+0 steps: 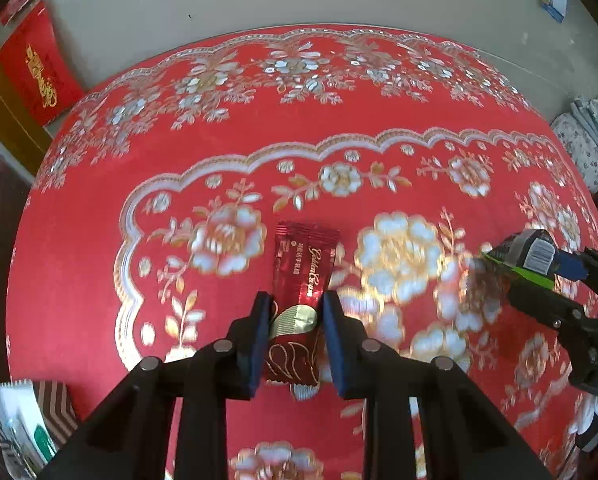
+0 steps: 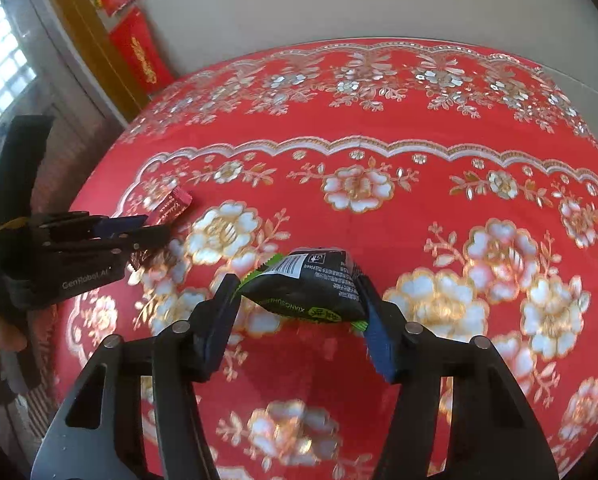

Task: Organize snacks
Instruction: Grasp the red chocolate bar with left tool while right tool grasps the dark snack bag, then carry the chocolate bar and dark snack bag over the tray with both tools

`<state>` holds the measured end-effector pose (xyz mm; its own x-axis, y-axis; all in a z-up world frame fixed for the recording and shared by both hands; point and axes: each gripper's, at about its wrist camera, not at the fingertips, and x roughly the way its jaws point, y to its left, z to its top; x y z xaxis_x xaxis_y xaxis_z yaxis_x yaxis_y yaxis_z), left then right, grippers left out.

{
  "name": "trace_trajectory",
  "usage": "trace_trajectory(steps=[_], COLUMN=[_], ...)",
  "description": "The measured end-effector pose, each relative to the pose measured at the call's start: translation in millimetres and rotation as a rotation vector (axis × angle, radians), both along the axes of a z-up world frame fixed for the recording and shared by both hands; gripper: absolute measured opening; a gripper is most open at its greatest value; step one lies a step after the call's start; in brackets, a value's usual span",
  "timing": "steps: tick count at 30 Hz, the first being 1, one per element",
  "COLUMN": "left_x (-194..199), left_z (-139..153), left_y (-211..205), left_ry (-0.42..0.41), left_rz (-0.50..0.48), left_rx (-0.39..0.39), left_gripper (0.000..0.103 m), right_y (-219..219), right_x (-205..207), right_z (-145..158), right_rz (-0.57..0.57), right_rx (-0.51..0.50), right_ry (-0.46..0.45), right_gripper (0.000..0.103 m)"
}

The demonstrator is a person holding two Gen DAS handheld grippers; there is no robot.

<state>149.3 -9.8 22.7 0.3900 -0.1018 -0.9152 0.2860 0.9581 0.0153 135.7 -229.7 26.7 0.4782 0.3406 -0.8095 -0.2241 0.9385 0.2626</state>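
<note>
Left jaws pinching red wrapper [image 1: 302,280]; right jaws clamping black-green packet [image 2: 315,286]

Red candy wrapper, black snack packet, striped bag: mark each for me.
Red candy wrapper [image 1: 305,268], left wrist view, on its gold lettering.
Black snack packet [image 2: 315,284], right wrist view, on its printed back.
Striped bag [image 1: 55,404], left wrist view, on its brown chevron panel.

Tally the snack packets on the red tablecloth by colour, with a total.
Dark red packet, between the left gripper fingers: 1
Black-and-green packet, in the right gripper: 1
Striped brown-and-white packet at the table edge: 1
Total: 3
</note>
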Motion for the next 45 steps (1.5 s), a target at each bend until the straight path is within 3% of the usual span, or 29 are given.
trace_trajectory(steps=[1,17,31,45], left_x=[-3.7,-86.9,-178.2,-231.0], left_z=[0.3,37.6,50.8,61.9], left_y=[1.2,20.8,54.2,104.2], left_ry=[0.002,-0.03,-0.177,-0.282], left_rz=[0.002,0.028,0.112,0.213], left_rx=[-0.001,-0.064,-0.028,-0.035], left_gripper=[0.029,0.029,0.029,0.029], right_y=[0.4,26.1,71.9,122.3], right_x=[-4.0,-87.5,-145.4,-166.8], right_z=[-0.2,32.8,45.9,47.8], right_rz=[0.001,0.091,0.198,0.303], right_rx=[-0.001,0.128,0.182,0.195], right_ry=[-0.003,-0.094,-0.139,-0.132], right_gripper=[0.051,0.05,0.05,0.05])
